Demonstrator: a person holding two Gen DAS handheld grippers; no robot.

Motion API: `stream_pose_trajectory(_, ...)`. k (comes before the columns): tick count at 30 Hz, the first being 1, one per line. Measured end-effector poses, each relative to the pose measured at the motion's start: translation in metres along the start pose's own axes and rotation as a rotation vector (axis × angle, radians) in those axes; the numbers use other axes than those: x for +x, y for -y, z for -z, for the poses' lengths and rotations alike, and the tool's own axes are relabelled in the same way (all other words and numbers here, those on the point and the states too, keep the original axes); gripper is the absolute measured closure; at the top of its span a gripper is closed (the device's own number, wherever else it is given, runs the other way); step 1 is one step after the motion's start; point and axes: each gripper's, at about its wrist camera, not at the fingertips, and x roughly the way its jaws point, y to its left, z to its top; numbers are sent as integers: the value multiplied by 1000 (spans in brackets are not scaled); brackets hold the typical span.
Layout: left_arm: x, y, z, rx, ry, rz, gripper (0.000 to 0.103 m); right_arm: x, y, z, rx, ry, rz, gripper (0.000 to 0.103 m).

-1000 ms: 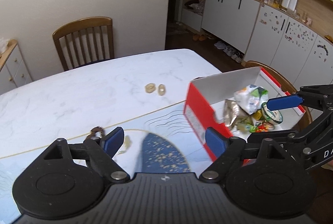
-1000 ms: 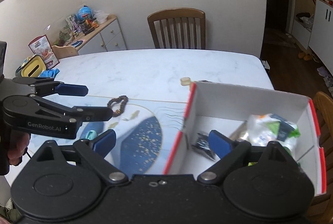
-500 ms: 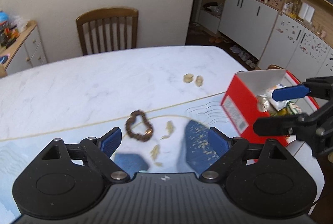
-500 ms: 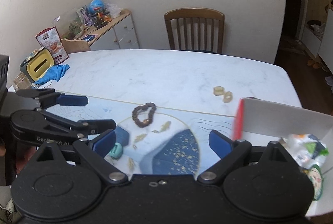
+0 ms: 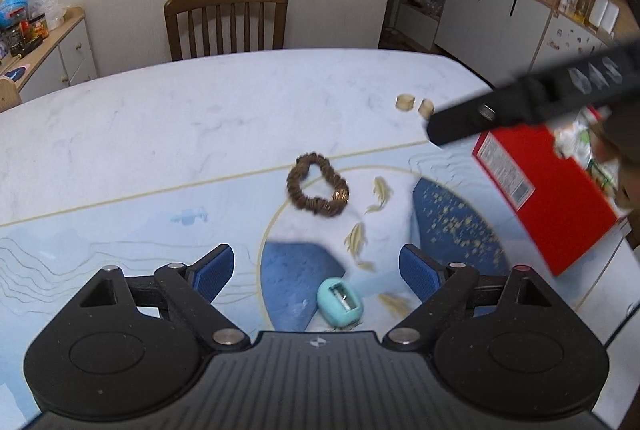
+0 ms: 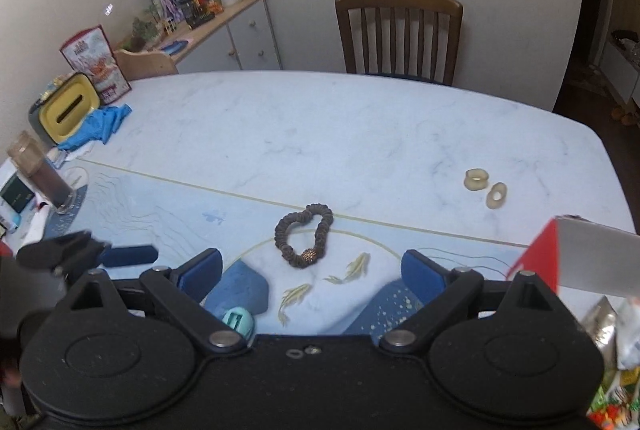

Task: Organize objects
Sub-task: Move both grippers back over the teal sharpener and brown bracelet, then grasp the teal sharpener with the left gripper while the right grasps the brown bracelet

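Jaws of both hand-held grippers, left hand-held gripper and right hand-held gripper, gape wide, empty.

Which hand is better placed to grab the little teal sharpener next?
Left. The left gripper is open with the teal sharpener lying directly between its fingers, just ahead. The right gripper, also open, sees it off its left finger, half hidden at the edge.

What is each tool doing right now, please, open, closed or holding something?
Left tool: open, holding nothing, above the teal sharpener.
Right tool: open, holding nothing, facing the brown bracelet.
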Motion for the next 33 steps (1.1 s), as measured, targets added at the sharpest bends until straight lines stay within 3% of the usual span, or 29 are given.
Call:
stream_pose_trajectory(14, 46, 11, 33, 55, -19, 4, 13, 87, -5, -8, -48, -149, 48, 9)
stream_pose_trajectory(30, 59, 21, 41, 39, -8, -47, 13, 146, -26, -22, -111, -194, 75, 16)
stream_pose_trajectory(33, 61, 22, 42, 40, -11, -50, 13, 153, -34, -22, -135, -205, 73, 22)
